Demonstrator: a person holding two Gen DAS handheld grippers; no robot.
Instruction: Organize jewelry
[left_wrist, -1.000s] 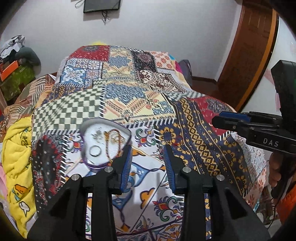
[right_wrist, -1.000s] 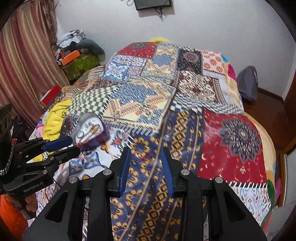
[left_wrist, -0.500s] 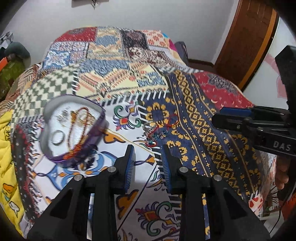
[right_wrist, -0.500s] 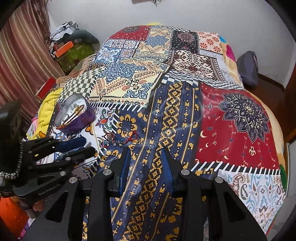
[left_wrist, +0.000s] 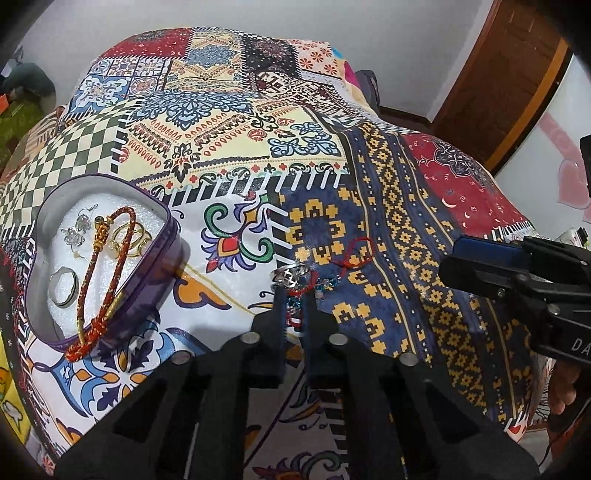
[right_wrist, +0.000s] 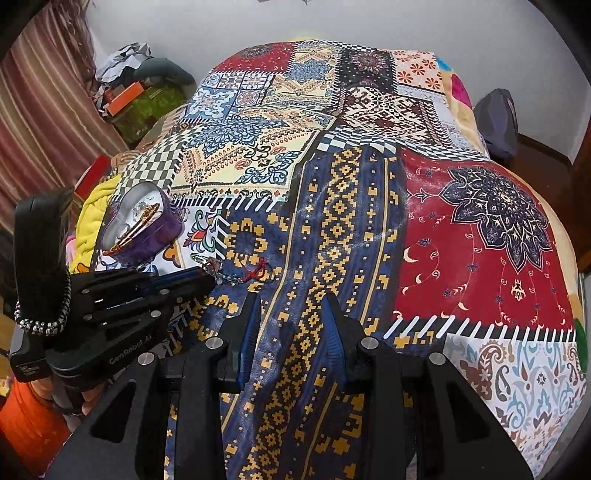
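Note:
A purple heart-shaped jewelry box (left_wrist: 155, 273) sits open on the patterned bedspread, also in the right wrist view (right_wrist: 147, 236). Inside it lie a red and gold cord bracelet (left_wrist: 107, 266), gold rings (left_wrist: 129, 236), silver earrings (left_wrist: 77, 229) and a silver ring (left_wrist: 64, 286). A red string bracelet with blue beads (left_wrist: 325, 280) and a silver ring (left_wrist: 290, 275) lie on the bedspread. My left gripper (left_wrist: 294, 295) is nearly shut around the beaded bracelet's near end. My right gripper (right_wrist: 291, 314) is open and empty over the blue and gold strip.
The patchwork bedspread (right_wrist: 332, 166) covers the whole bed. A yellow blanket (right_wrist: 92, 218) lies off the left edge. Boxes and clothes (right_wrist: 136, 92) are piled by the curtain, a dark bag (right_wrist: 495, 118) leans at the wall, and a wooden door (left_wrist: 498, 74) stands at right.
My left gripper has come down and forward to the beaded bracelet and its jaws have narrowed around it. The right gripper has dropped slightly and stayed open.

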